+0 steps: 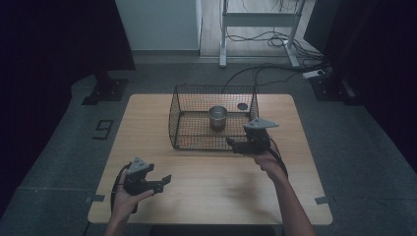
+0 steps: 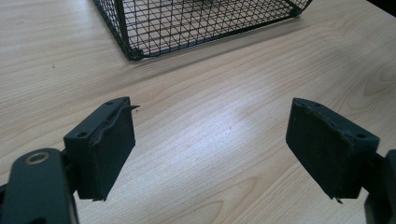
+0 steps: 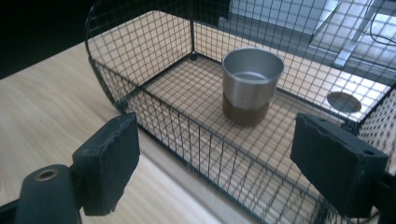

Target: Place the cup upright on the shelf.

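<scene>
We see bare surface [image 1: 206, 182] in front of the wire basket [image 1: 189, 142]; its mesh walls bar the sides, its top is open, and a metal cup [image 1: 218, 118] stands upright inside.

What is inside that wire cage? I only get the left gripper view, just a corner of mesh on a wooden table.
Observer: A metal cup stands upright in the wire basket, open end up.
Operator: Is anything holding it?
Observer: No. The right tool sits at the basket's near right corner, jaws open, outside the mesh.
Operator: Anything else on the table?
Observer: A round hole in the tabletop, seen through the mesh behind the cup.
</scene>
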Tool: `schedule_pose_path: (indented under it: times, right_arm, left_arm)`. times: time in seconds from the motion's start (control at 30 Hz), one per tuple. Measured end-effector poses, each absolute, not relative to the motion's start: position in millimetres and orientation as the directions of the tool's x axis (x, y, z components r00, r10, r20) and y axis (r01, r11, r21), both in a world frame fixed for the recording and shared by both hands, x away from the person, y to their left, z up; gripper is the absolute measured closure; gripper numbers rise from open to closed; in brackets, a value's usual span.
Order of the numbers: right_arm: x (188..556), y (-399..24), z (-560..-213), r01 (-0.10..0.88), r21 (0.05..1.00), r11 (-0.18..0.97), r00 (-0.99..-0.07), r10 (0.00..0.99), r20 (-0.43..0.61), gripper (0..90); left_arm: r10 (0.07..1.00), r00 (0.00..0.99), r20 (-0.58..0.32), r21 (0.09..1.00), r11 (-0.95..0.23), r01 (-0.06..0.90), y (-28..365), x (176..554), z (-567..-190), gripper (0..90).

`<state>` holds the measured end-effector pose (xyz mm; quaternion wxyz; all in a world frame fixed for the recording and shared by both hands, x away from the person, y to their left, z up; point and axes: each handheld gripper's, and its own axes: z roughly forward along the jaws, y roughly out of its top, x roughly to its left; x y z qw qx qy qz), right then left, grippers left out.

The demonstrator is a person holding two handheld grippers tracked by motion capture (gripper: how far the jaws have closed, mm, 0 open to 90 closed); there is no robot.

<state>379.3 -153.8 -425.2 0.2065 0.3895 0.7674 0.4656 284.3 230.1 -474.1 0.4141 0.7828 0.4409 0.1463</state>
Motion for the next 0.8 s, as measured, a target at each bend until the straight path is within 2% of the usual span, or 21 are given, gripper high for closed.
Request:
schedule_pose_path:
  times: [0.37, 0.6, 0.8]
  right_arm:
    - [335.0, -173.6, -467.2, 0.401, 0.875, 0.269, -0.605, 0.796, 0.033, 14.9]
    - [326.8, -175.6, -488.3, 0.432, 0.857, 0.28, -0.596, 0.802, 0.038, 15.7]
    - [325.3, -173.3, -486.3, 0.422, 0.863, 0.277, -0.597, 0.801, 0.036, 15.3]
  left_arm:
    - [0.811, 0.57, -0.135, 0.773, -0.274, 0.572, 228.4, 284.6, -475.2, 16.0]
    - [0.811, 0.57, -0.132, 0.768, -0.279, 0.576, 225.3, 285.5, -477.0, 15.7]
    - [0.809, 0.574, -0.13, 0.767, -0.284, 0.575, 224.4, 285.2, -477.2, 15.4]
